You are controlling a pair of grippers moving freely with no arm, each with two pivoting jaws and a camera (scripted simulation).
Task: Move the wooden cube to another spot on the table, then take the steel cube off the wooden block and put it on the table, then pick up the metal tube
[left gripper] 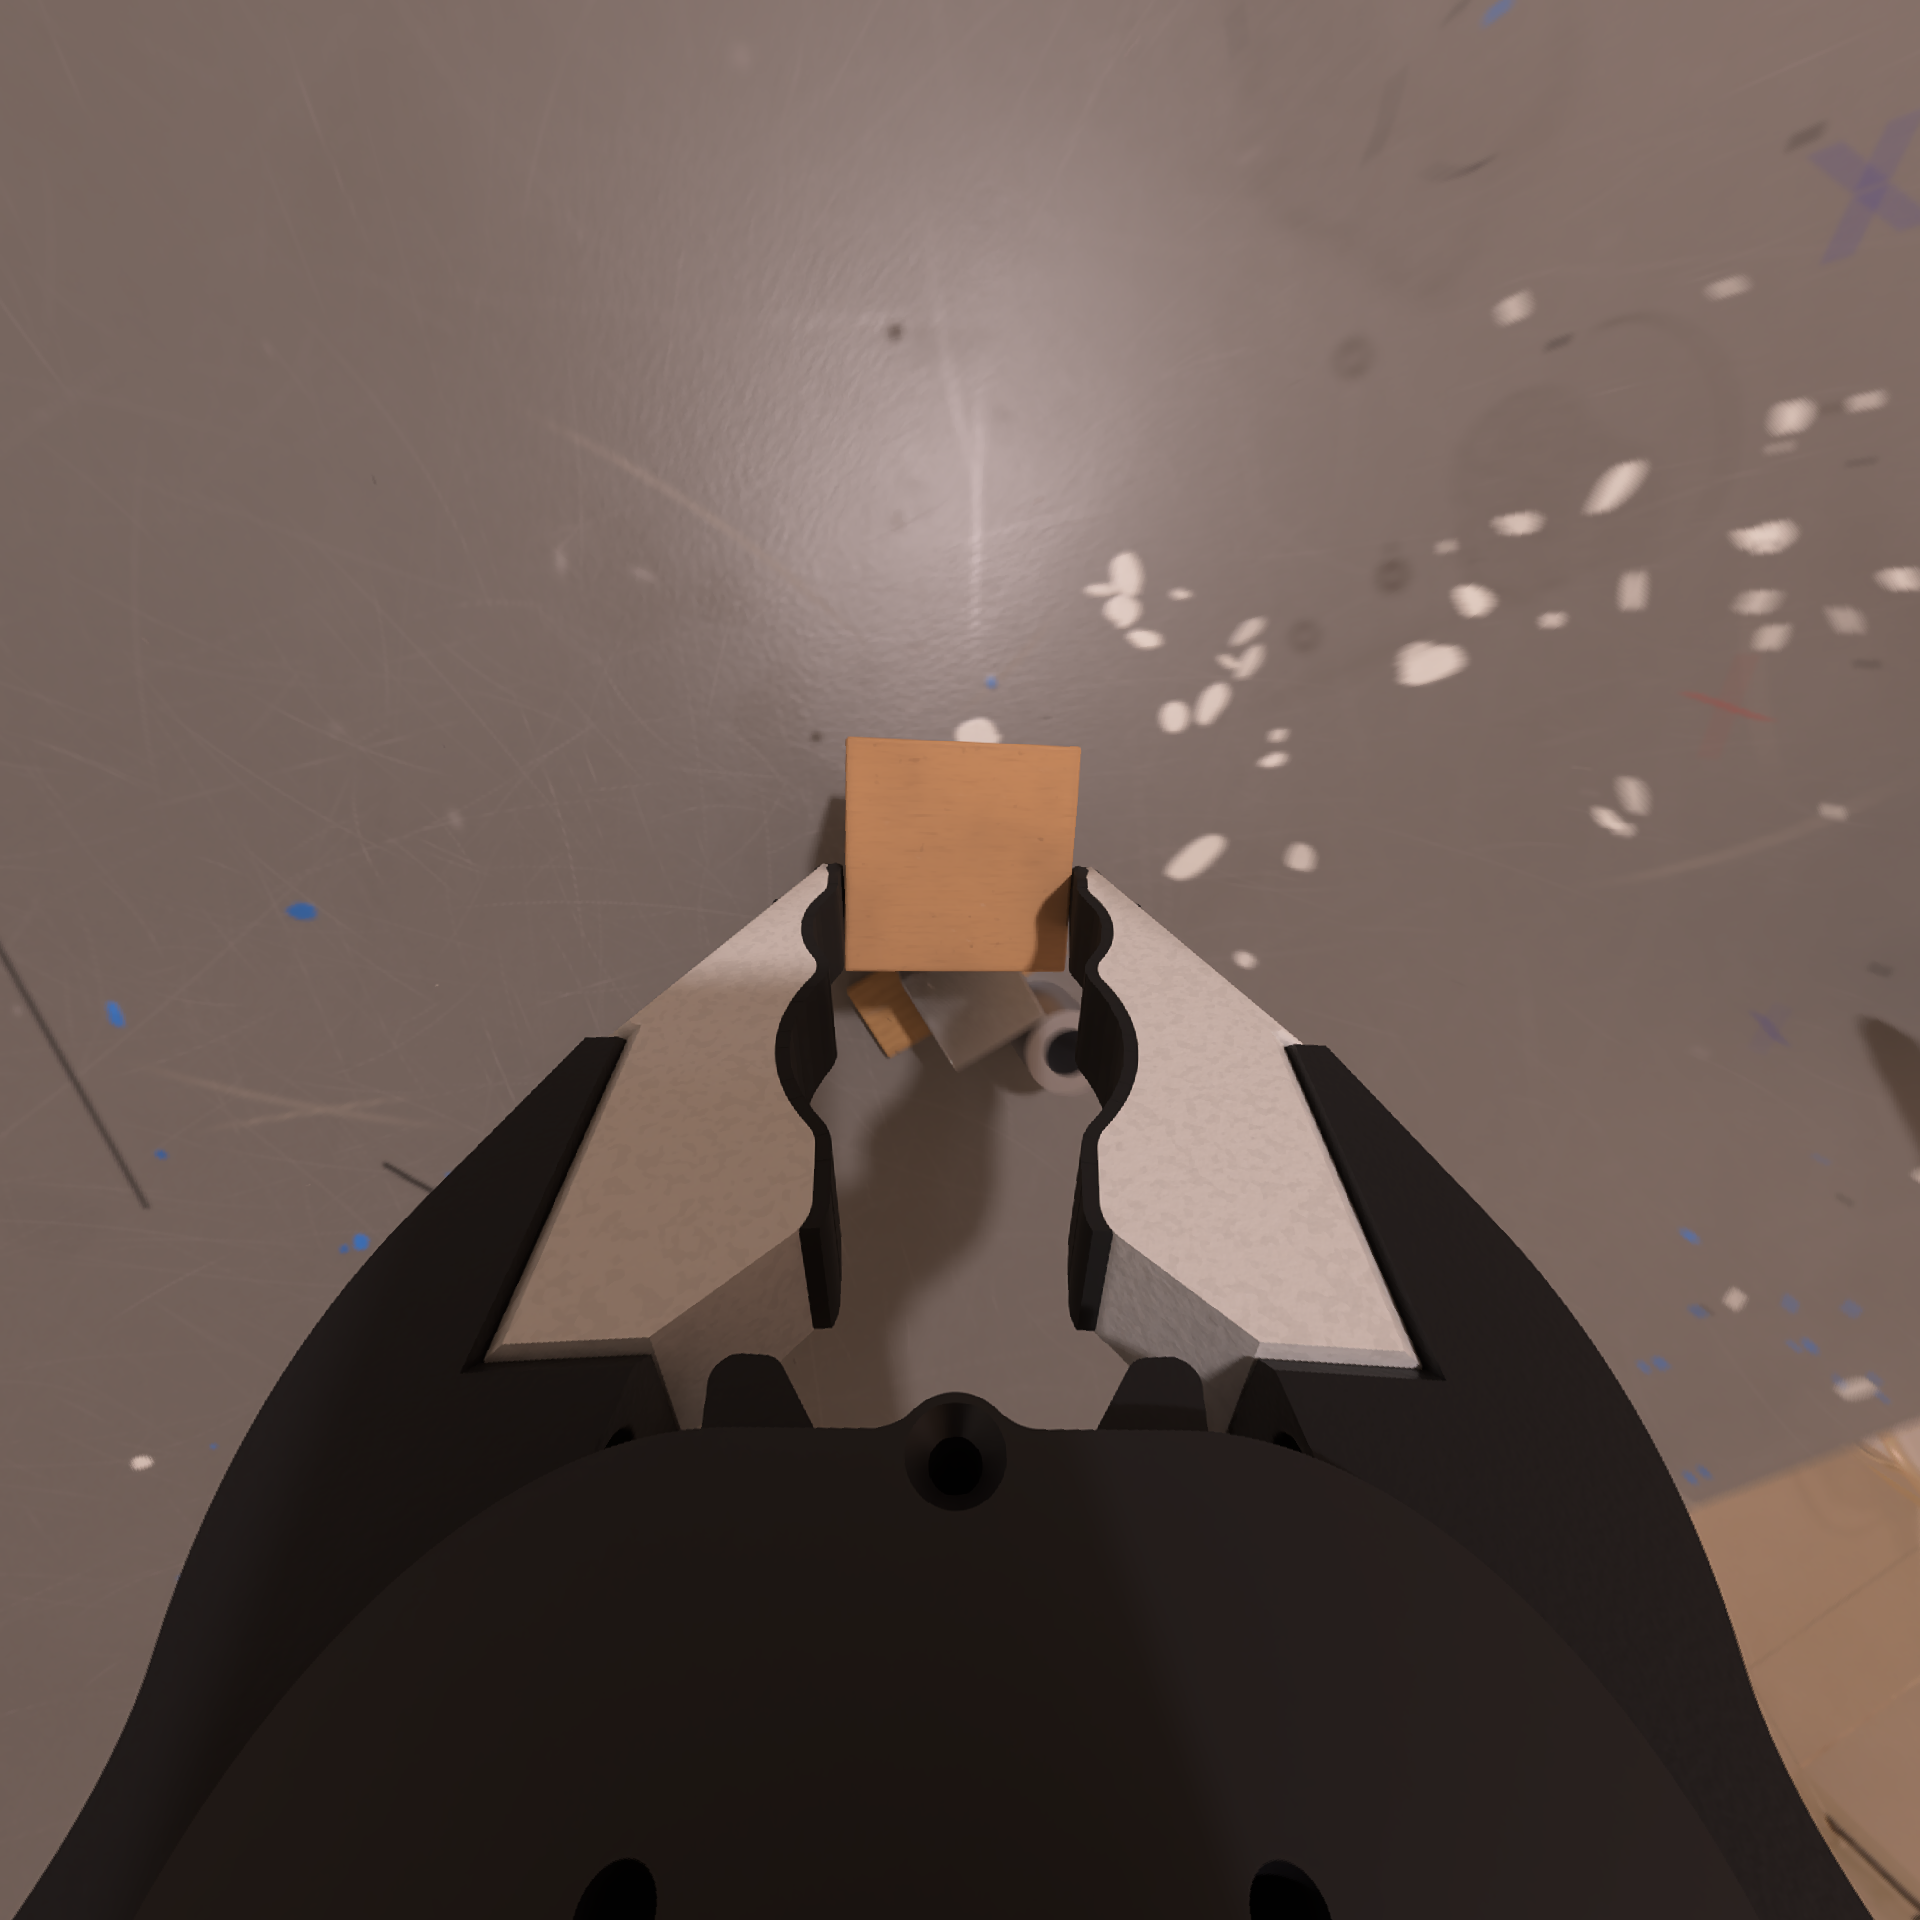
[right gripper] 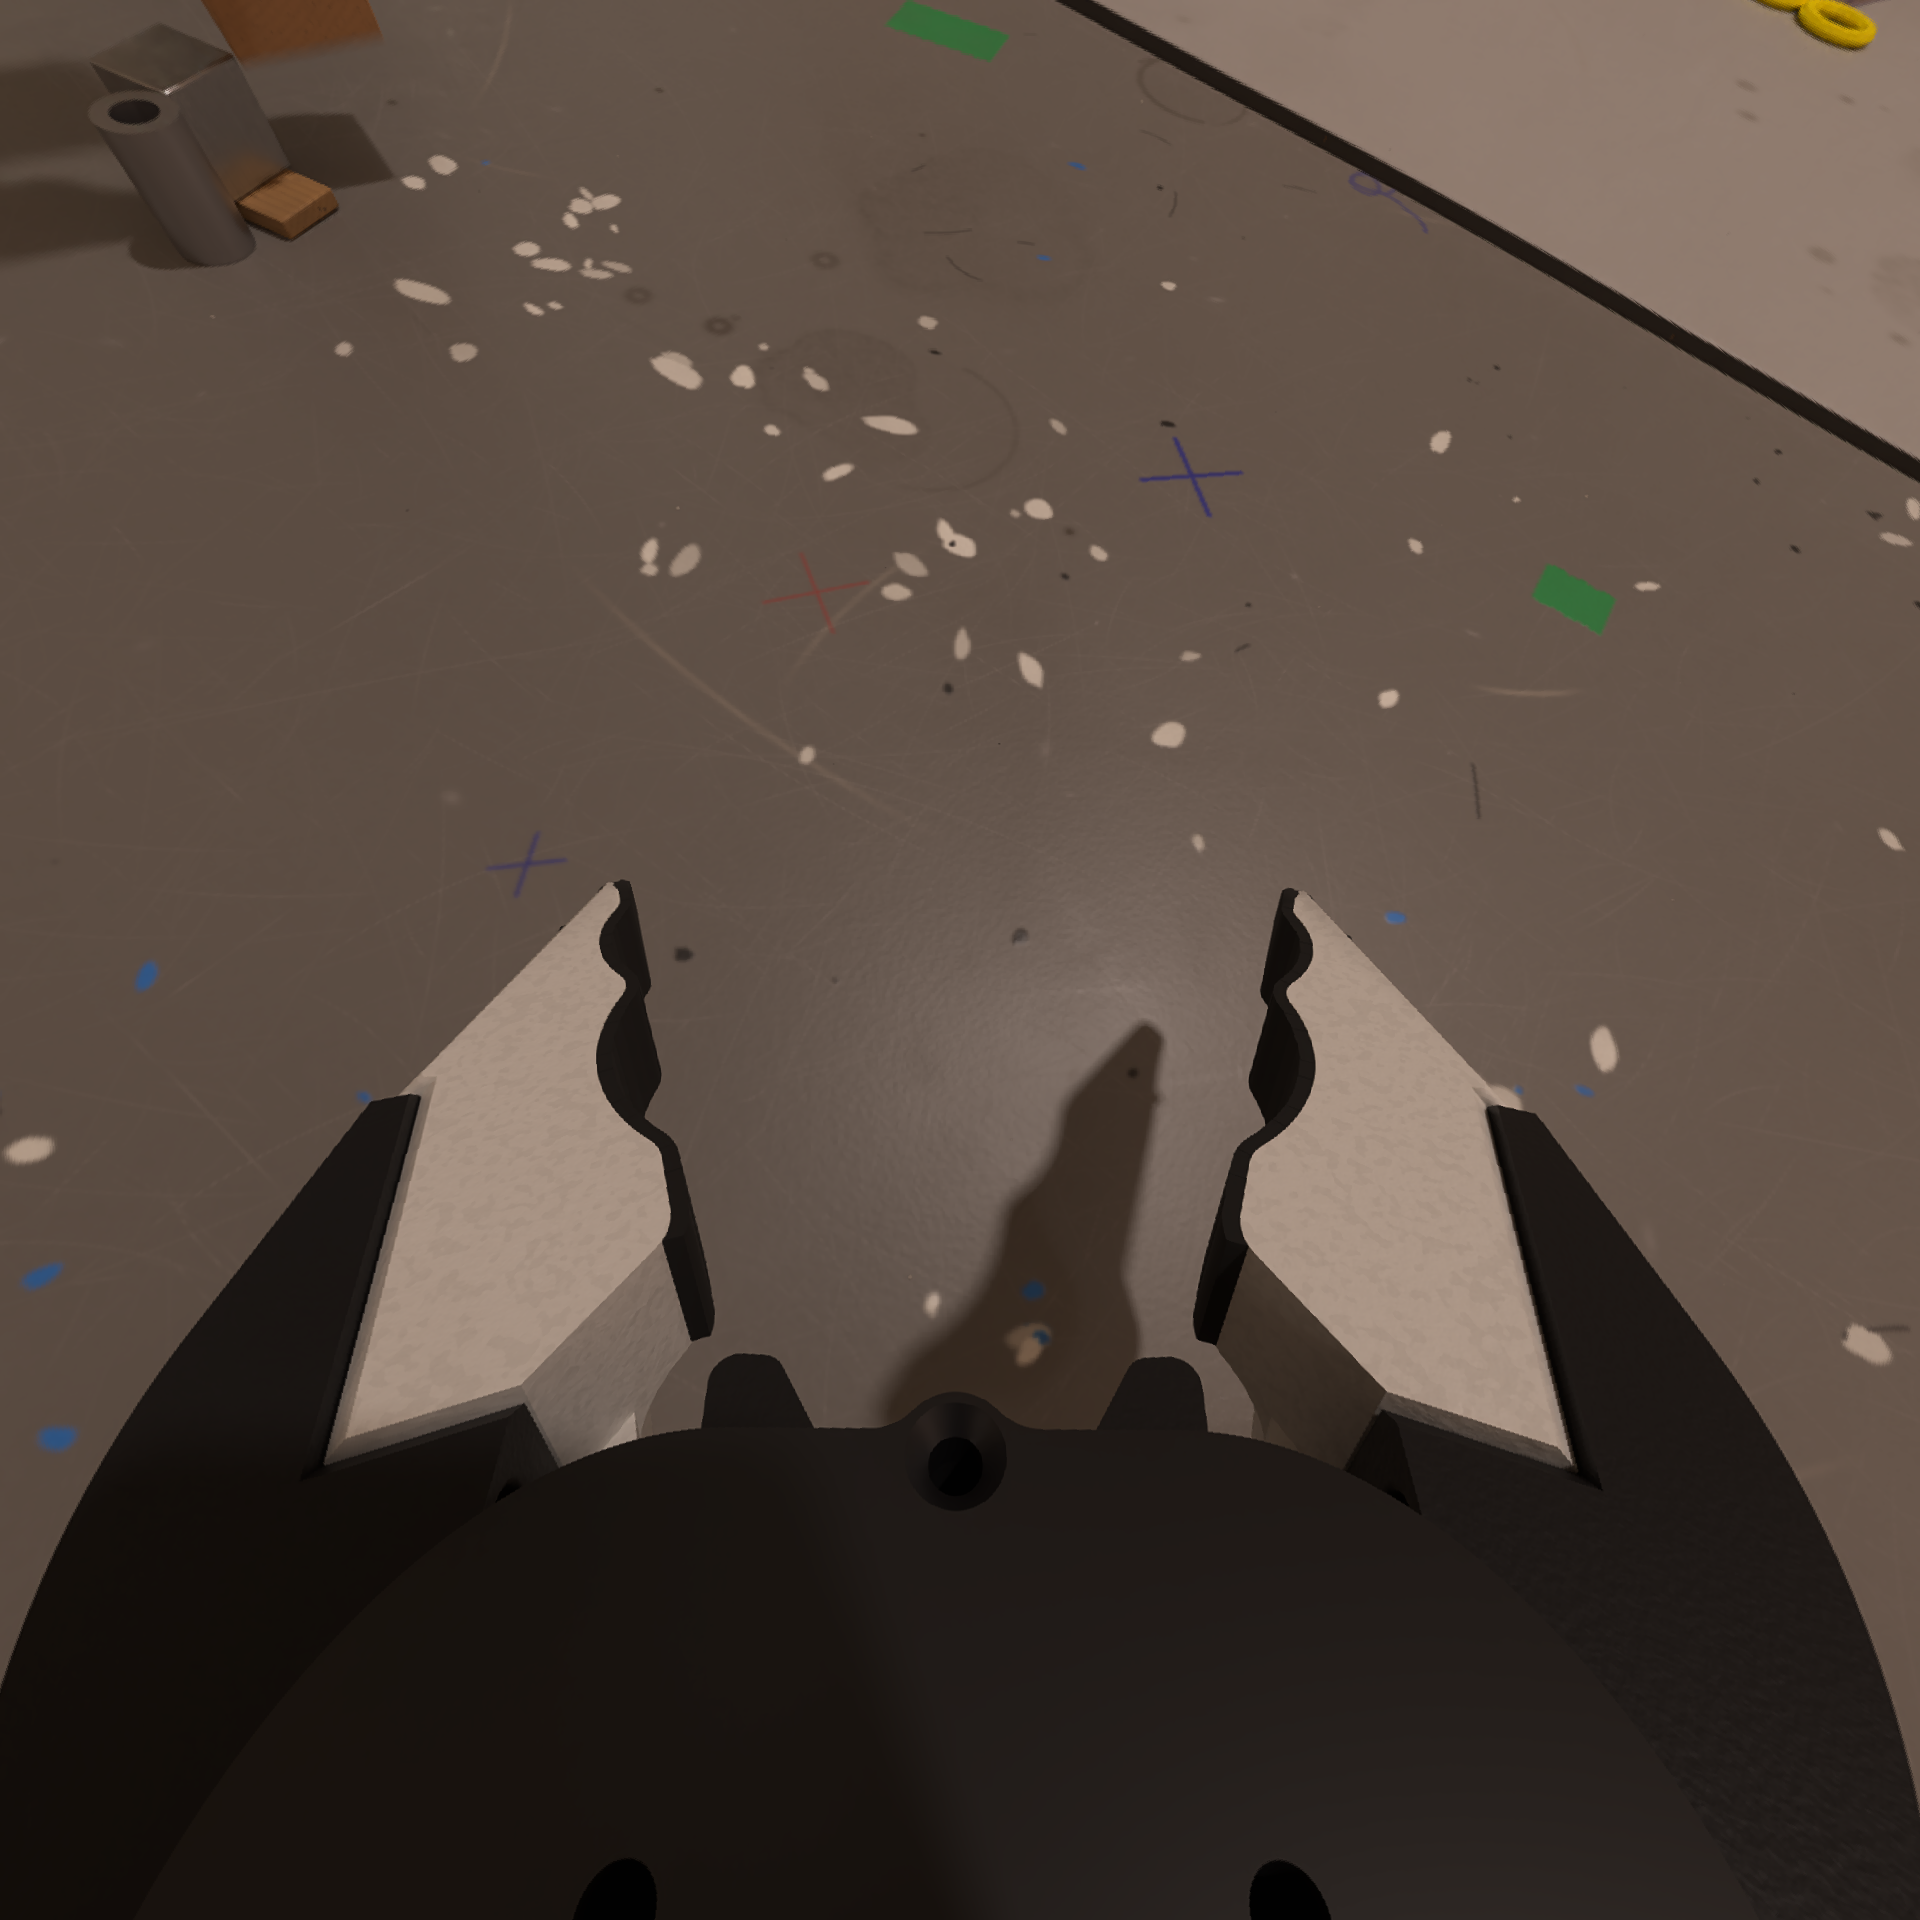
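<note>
My left gripper is shut on the wooden cube, pinched at its fingertips and held above the table. Far below it, between the fingers, lie the flat wooden block, the steel cube and the metal tube. In the right wrist view, at the top left, the tube stands upright in front of the steel cube, which rests on the wooden block. The wooden cube hangs above them, cut off by the frame. My right gripper is open and empty, low over the table.
The grey table is scratched and paint-flecked. Two green tape patches lie on it. A dark seam separates a lighter surface bearing a yellow object. The tan floor shows past the table edge.
</note>
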